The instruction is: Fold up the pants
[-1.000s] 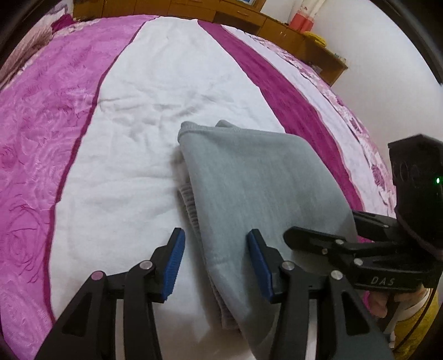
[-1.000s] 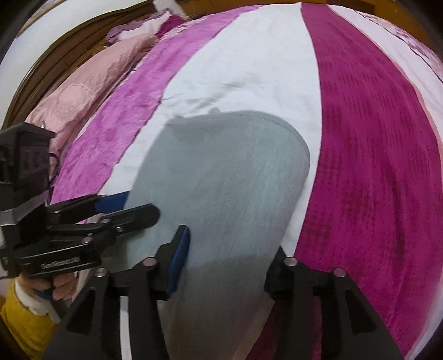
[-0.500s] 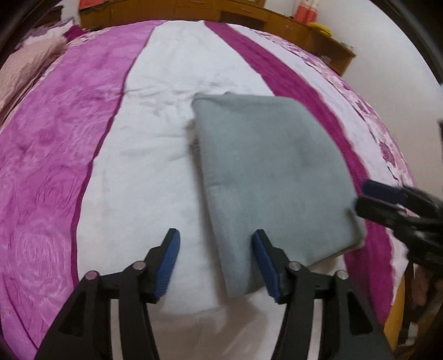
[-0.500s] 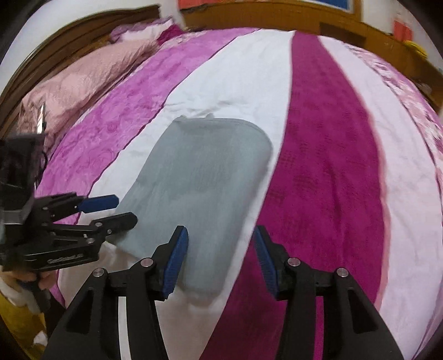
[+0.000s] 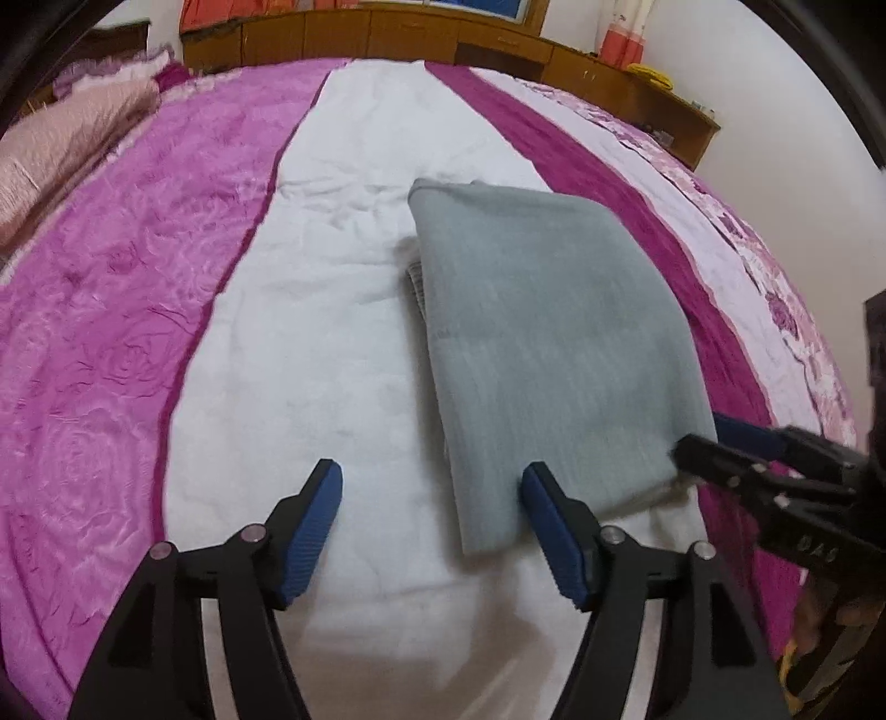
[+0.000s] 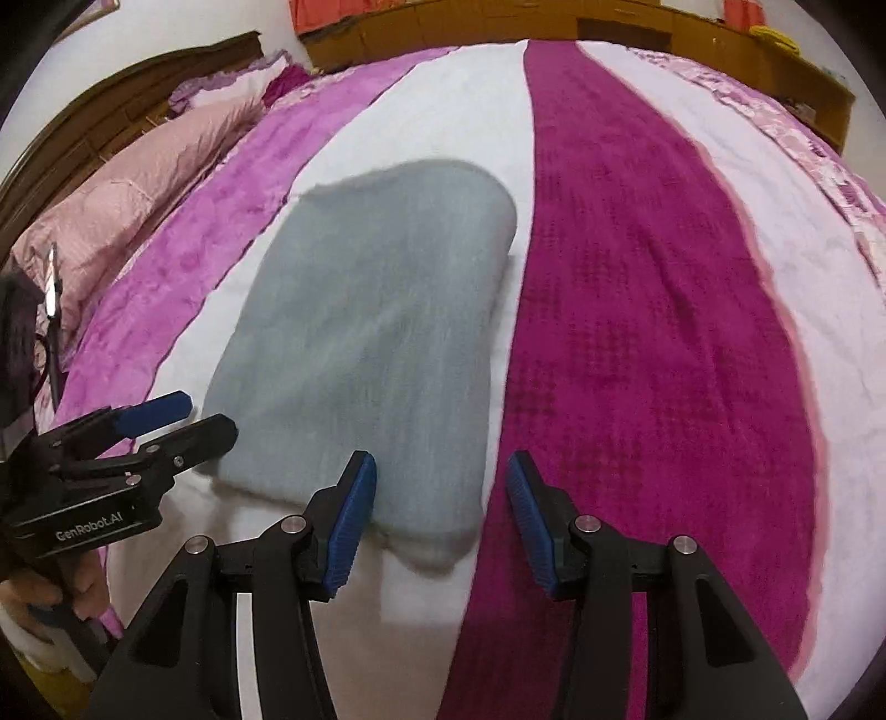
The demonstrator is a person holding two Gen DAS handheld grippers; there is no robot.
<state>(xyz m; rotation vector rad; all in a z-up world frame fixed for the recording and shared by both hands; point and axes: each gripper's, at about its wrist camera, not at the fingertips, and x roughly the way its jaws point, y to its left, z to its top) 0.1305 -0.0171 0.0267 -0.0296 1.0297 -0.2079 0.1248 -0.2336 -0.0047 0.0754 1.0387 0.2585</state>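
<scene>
The grey pants (image 5: pixel 548 343) lie folded in a flat rectangle on the white stripe of the bed; they also show in the right wrist view (image 6: pixel 376 343). My left gripper (image 5: pixel 432 518) is open and empty, just short of the near left corner of the pants. My right gripper (image 6: pixel 440 512) is open and empty, just short of the near right corner. The right gripper shows at the right edge of the left wrist view (image 5: pixel 720 443), and the left gripper shows at the left of the right wrist view (image 6: pixel 183 421).
The bed cover (image 5: pixel 138 310) has pink, white and magenta stripes. Pink pillows (image 6: pixel 122 210) lie at the far left by a wooden headboard (image 6: pixel 127 99). Wooden cabinets (image 5: pixel 387 33) run along the far wall. The bed's near edge is under the grippers.
Both grippers have pulled back from the pants toward the near edge of the bed, jaws open and empty. The folded pants stay flat where they were.
</scene>
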